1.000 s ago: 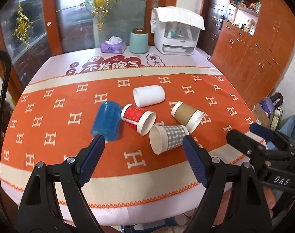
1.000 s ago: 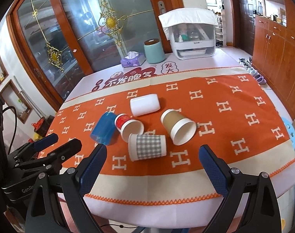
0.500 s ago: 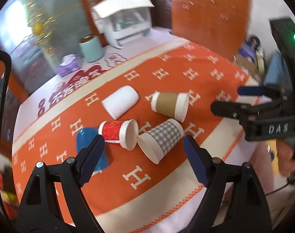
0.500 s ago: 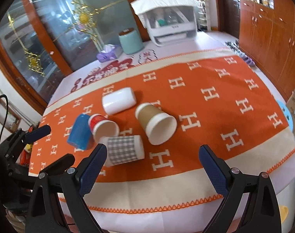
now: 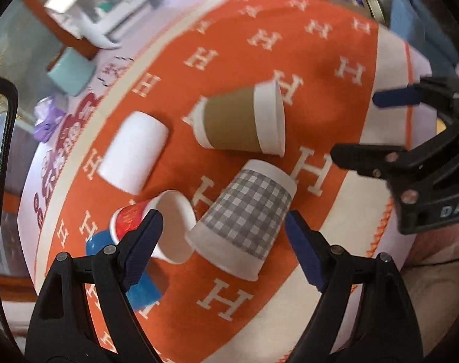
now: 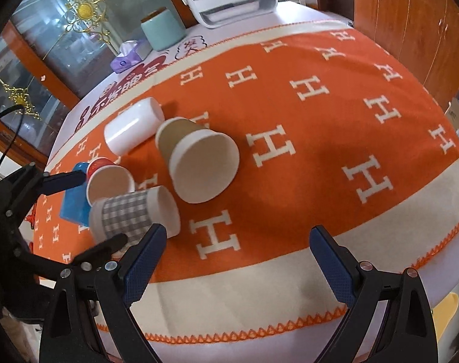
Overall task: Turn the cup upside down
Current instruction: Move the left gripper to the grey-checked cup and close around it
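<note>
Checked cup (image 5: 247,217), lying on its side on the table (image 5: 290,326), is framed between the spread jaws of the left gripper (image 5: 220,242); the right gripper (image 6: 238,257) is likewise held with jaws apart, the brown cup (image 6: 199,160) ahead.

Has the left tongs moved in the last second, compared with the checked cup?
Yes. The left tongs have closed in on the checked cup, which now lies between their open fingers; a second ago it lay farther ahead on the orange cloth.

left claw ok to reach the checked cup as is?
Probably yes. The left claw is open with the checked cup lying on its side between the fingers. The red cup crowds one side, but nothing covers the checked cup.
</note>
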A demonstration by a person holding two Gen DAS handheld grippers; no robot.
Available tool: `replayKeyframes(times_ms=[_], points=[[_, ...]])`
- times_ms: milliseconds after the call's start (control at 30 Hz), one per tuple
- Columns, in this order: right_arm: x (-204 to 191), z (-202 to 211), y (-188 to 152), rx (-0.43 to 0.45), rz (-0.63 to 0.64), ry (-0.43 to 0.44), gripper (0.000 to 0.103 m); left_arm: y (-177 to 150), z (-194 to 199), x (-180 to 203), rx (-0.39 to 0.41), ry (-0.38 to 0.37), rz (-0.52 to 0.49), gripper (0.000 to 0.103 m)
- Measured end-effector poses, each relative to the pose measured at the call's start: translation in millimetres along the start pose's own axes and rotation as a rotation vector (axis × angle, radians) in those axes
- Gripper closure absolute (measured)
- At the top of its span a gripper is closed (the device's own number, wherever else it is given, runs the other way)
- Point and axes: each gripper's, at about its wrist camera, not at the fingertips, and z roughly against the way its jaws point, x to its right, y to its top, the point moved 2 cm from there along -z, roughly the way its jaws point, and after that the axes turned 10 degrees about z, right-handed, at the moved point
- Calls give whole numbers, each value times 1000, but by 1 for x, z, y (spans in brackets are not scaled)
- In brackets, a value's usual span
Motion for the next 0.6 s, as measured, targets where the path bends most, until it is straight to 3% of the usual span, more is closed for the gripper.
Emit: replayKeyframes(times_ms=[233, 367, 433, 600], points=[[11, -17, 0, -37, -27, 4, 6, 7, -43, 15, -154, 9, -105, 22], [14, -24, -1, -50, -36, 10, 6, 10, -58, 20, -200, 22, -123, 24], [16, -26, -1, -53, -40, 11, 6, 10, -63, 21, -230, 23, -121, 36], [18, -24, -2, -50, -48, 12, 6, 11, -64, 15, -258, 13, -38, 38]])
